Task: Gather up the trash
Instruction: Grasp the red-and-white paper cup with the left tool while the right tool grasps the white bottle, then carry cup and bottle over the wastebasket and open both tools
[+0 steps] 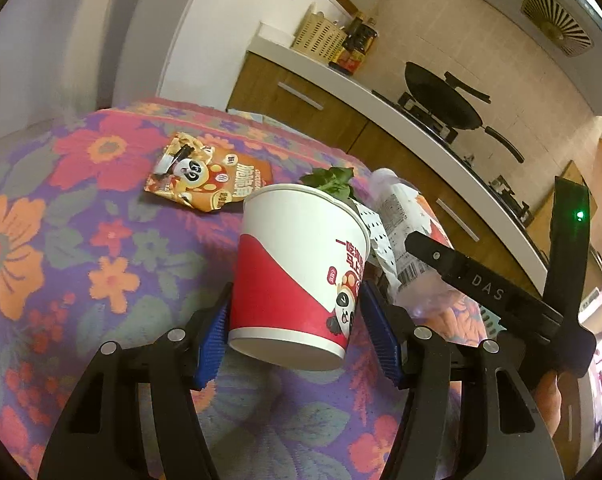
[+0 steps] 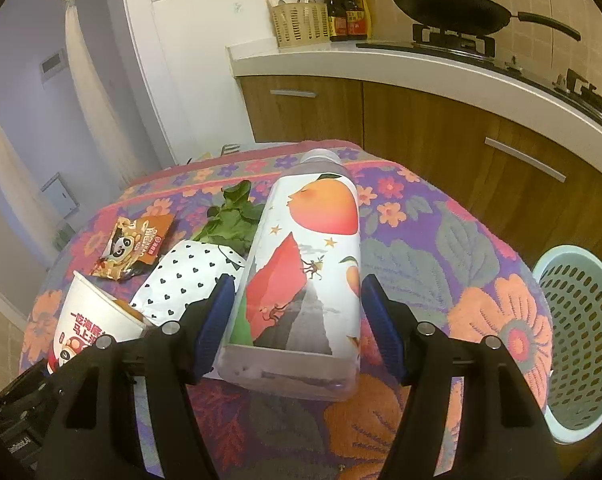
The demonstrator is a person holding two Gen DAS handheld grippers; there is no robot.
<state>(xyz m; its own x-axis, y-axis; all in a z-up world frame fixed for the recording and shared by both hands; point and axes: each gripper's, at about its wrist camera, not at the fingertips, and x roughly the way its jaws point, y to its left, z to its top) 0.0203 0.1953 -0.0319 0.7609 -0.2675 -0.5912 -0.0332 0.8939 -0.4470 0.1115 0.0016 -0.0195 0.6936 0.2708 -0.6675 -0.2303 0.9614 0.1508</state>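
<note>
The left tool clamps the cup at centre frame, both pads on its sides. The bottle lies between the right tool's pads at centre frame, seemingly gripped, though the right pad's contact is unclear. The basket sits at the right edge, beside the surface.

Paper cup, plastic bottle, woven cloth.
</note>
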